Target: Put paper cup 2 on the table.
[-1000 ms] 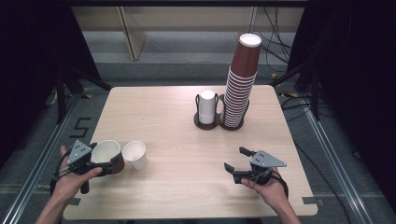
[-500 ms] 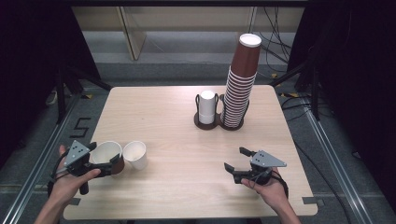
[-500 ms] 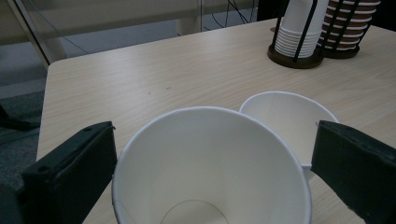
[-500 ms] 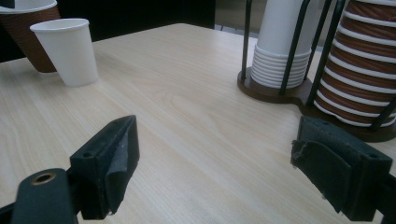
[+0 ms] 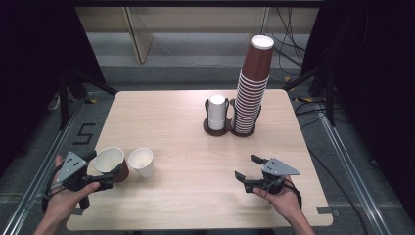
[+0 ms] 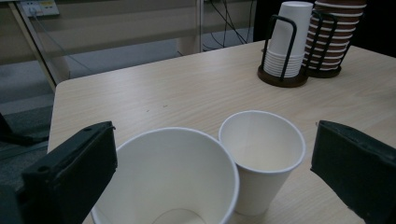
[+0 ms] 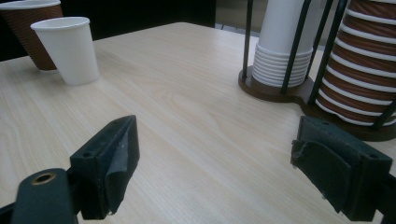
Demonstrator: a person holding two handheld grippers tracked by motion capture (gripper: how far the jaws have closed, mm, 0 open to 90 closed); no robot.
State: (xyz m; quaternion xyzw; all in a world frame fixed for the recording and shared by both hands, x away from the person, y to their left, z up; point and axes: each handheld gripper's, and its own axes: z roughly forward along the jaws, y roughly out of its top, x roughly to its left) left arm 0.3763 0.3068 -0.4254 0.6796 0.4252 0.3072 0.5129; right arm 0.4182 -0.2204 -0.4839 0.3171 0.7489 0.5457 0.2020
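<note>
A brown paper cup (image 5: 110,160) with a white inside stands upright at the table's near left. A smaller white cup (image 5: 141,162) stands just to its right, almost touching it. My left gripper (image 5: 103,169) is open, its jaws set wide around the brown cup. In the left gripper view both the brown cup (image 6: 173,177) and the white cup (image 6: 261,144) sit between the jaws of the left gripper (image 6: 212,154), and the right jaw is well clear of them. My right gripper (image 5: 248,167) rests open and empty at the near right; the right gripper (image 7: 217,135) has bare table between its jaws.
A dark holder (image 5: 230,131) at the back centre carries a short stack of white cups (image 5: 217,111) and a tall, leaning stack of brown cups (image 5: 252,88). The wooden table (image 5: 195,147) has dark floor and cables around it.
My left gripper has drawn back slightly toward the near left and lifted a little, while the brown cup stays where it was. The right gripper has not moved.
</note>
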